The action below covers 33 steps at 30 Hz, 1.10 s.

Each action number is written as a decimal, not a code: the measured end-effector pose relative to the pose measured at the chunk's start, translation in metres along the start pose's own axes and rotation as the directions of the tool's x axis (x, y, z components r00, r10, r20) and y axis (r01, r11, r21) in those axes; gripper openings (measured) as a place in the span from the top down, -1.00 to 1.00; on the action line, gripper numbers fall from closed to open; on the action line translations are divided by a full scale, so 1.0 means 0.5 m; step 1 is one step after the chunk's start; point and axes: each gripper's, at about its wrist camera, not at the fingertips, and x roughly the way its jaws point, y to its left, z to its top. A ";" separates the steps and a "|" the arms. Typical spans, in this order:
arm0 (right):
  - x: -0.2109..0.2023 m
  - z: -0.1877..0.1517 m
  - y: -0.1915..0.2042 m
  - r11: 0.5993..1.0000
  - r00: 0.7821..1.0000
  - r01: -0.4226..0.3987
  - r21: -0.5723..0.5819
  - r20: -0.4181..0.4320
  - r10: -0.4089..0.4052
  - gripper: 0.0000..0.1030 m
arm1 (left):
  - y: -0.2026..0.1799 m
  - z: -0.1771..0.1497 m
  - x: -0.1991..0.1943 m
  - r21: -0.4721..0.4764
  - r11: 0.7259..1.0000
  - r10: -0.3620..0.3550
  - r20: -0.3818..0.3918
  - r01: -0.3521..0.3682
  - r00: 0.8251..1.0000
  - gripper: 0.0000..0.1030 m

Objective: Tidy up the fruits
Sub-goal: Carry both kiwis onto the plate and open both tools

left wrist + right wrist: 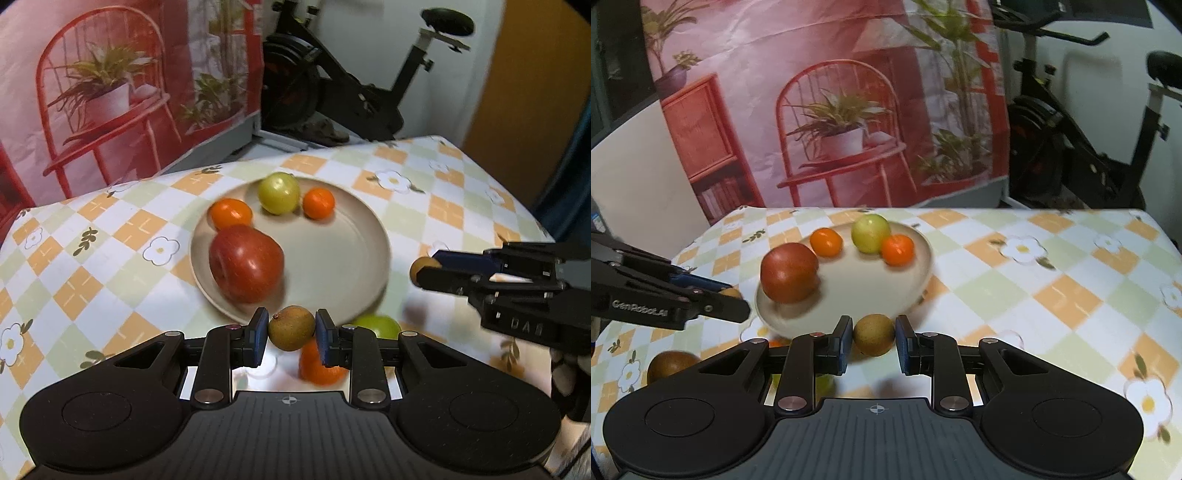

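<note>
Both claws are loaded rn. The left gripper (291, 328) is clamped on a small round brownish-green fruit (291, 328), blue pads pressing on both sides of it, held just in front of the near rim of the round beige plate (332, 258). The right gripper (873, 334) is pinched on a second small brown fruit (874, 334), same kind by the looks, also at the plate's (916, 280) near edge. In the left wrist view the right gripper (424, 271) comes in from the right w/ its fruit poking out at the tip.

On the plate: a big red apple (245, 264) at the near left, an orange mandarin (229, 213) just behind it, a yellow-green round fruit (279, 192) at the back, and another orange mandarin (318, 203) right beside that one.

Off the plate, on the checked orange, green and white tablecloth with flower print (92, 258): a green apple (384, 326) and a loose orange mandarin (319, 365) sit below the left claw near the plate rim, partly hidden by the fingers. The right wrist view also shows a brown kiwi-like fruit (670, 365) on the cloth at the left.

Bg is a pinkish-red printed backdrop with a chair and potted plant (831, 122) and a black exercise bike (351, 81). Stuff's a bit motion blurred.
</note>
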 end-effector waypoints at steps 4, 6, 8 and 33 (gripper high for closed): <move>0.034 0.020 0.008 1.000 1.000 -0.008 -0.028 -0.015 0.007 0.56 | 0.006 0.014 0.037 -0.029 1.000 -0.005 -0.019 0.004 1.000 0.44; 0.047 0.025 0.010 0.999 1.000 -0.010 -0.034 -0.025 0.009 0.56 | 0.010 0.016 0.057 -0.048 0.999 -0.017 -0.038 0.016 0.999 0.44; 0.058 0.028 0.012 0.999 0.999 -0.015 -0.042 -0.032 0.014 0.56 | 0.010 0.018 0.070 -0.048 0.999 -0.014 -0.046 0.012 0.999 0.44; 0.149 0.055 0.013 0.992 0.995 0.039 -0.116 -0.086 -0.049 0.55 | 0.051 0.038 0.139 -0.014 0.993 0.117 -0.054 -0.118 0.992 0.43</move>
